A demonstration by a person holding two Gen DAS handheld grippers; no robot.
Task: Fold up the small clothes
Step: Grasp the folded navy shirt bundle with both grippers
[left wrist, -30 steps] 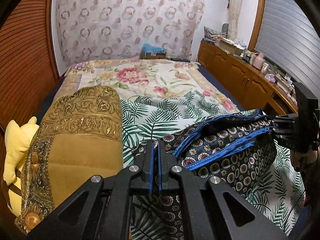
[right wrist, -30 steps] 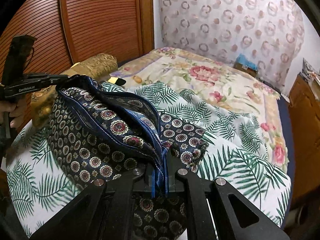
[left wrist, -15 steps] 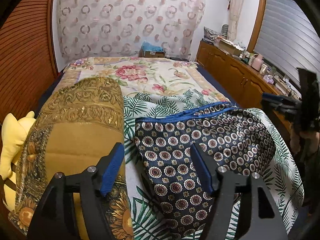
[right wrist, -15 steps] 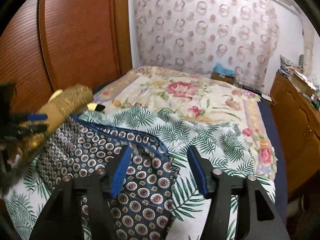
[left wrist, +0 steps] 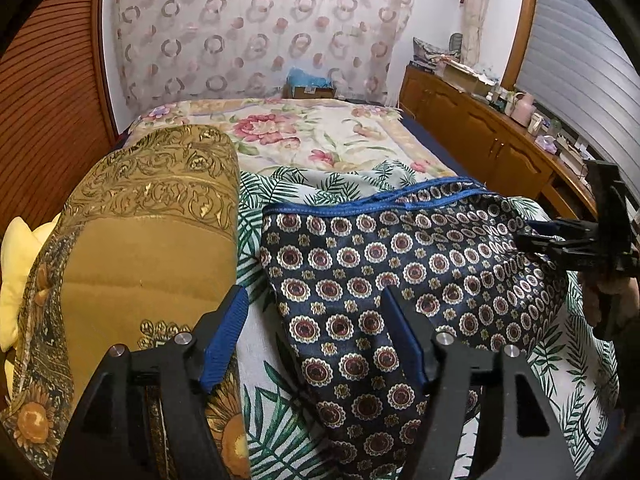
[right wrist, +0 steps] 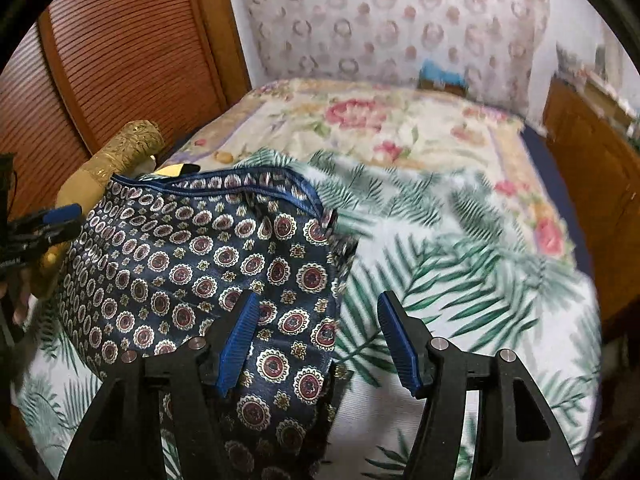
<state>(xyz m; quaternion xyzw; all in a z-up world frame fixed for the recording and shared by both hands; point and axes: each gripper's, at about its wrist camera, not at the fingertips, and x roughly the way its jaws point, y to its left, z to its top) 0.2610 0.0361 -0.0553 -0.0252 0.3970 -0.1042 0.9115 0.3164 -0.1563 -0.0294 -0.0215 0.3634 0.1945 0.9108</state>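
A dark navy garment (left wrist: 384, 272) with round medallion print and a blue trim lies spread flat on the palm-leaf sheet (left wrist: 280, 412) of the bed. My left gripper (left wrist: 314, 328) stands open over its left edge, nothing between the blue pads. My right gripper (right wrist: 318, 334) is open too, above the garment's (right wrist: 208, 264) right edge, with cloth under its left finger and sheet (right wrist: 440, 272) under the right. The right gripper also shows at the right border of the left wrist view, and the left gripper at the left border of the right wrist view.
A gold brocade bolster (left wrist: 148, 248) lies along the garment's left side, with a yellow cushion (left wrist: 20, 264) beyond it. A floral bedspread (left wrist: 320, 136) covers the far bed. Wooden cabinets (left wrist: 492, 148) with clutter run along the right; a slatted wooden wall (right wrist: 132, 52) stands left.
Both grippers let go of the bunched garment and opened wide. The garment dropped and now lies flat on the sheet. The right gripper rolled and shifted slightly.
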